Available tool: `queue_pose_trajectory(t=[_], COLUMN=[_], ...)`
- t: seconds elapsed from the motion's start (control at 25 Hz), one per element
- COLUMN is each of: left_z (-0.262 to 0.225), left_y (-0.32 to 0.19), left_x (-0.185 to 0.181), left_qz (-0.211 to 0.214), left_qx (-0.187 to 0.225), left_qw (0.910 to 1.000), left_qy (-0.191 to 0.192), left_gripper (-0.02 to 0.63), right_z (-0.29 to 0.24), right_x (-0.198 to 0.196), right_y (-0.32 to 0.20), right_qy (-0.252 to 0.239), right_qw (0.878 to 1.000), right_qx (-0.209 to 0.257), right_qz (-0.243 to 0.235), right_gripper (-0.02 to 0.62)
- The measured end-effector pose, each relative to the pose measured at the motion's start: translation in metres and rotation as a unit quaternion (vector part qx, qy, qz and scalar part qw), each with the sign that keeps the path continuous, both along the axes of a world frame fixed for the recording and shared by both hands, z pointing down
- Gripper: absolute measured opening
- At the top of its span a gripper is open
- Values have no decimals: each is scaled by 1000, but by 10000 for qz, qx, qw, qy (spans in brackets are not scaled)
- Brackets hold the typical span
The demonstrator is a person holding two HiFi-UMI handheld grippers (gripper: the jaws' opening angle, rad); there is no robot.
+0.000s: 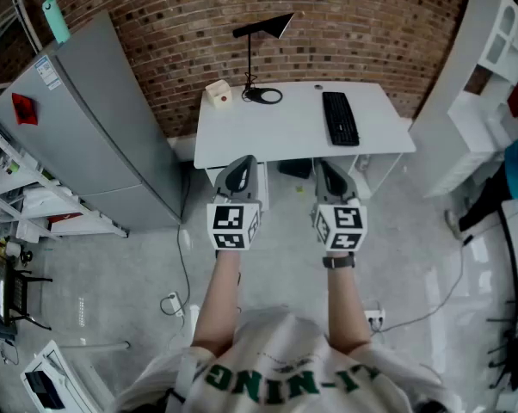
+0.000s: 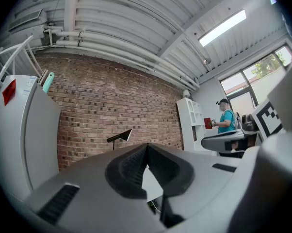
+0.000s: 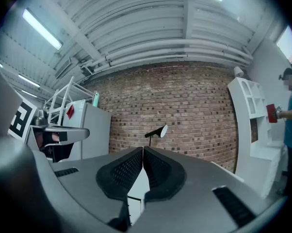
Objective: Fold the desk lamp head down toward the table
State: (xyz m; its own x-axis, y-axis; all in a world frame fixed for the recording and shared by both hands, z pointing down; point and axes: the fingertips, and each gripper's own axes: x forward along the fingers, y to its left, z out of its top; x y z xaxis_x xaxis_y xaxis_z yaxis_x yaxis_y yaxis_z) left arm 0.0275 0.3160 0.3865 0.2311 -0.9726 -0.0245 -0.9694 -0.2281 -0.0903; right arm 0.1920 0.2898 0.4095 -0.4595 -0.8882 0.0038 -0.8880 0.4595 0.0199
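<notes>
We're in a white T-shirt (image 1: 276, 372) with green block lettering, dark-outlined, across the chest. There's a dark band (image 1: 338, 261) on our right wrist.

The left gripper (image 1: 240, 162) and right gripper (image 1: 328, 165) are the same build: grey moulded shells narrowing toward the jaws, each with a dark inset on top. At the rear of each sits a white cube with black square markers, the left cube (image 1: 234, 225) and the right cube (image 1: 340, 227).

In the gripper views the jaws are smooth grey plastic lined with black pads (image 3: 124, 171) in a fine dimpled texture. Dark ribbed slots (image 3: 231, 205) are set into the shell flanks on both units.
</notes>
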Motion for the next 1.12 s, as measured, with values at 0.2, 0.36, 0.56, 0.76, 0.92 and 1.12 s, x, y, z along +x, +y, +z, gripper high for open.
queue_pose_trajectory(t=[0.2, 0.36, 0.56, 0.76, 0.92, 1.12], left_z=[5, 19, 40, 56, 73, 79], left_y=[-9, -11, -21, -58, -107, -181], left_x=[8, 17, 17, 12, 2, -11], left_qz=[-76, -160, -233, -250, -130, 41], left_qx=[-61, -188, -437, -529, -612, -593], left_qw=[9999, 9997, 9988, 9982, 9979, 9980], left_qy=[45, 16, 41, 112, 142, 217], left_gripper=[-8, -8, -8, -8, -8, -8], right_z=[3, 13, 33, 49, 58, 57], right_x=[17, 37, 46, 31, 13, -7], right_y=[-10, -18, -37, -68, -110, -180], right_qy=[14, -85, -261, -162, -130, -81], right_qw=[10000, 9999, 9992, 9991, 9990, 9990], right_qx=[-10, -90, -295, -371, -405, -429], right_qz=[25, 48, 37, -116, -131, -110], right_gripper=[8, 8, 8, 8, 8, 8])
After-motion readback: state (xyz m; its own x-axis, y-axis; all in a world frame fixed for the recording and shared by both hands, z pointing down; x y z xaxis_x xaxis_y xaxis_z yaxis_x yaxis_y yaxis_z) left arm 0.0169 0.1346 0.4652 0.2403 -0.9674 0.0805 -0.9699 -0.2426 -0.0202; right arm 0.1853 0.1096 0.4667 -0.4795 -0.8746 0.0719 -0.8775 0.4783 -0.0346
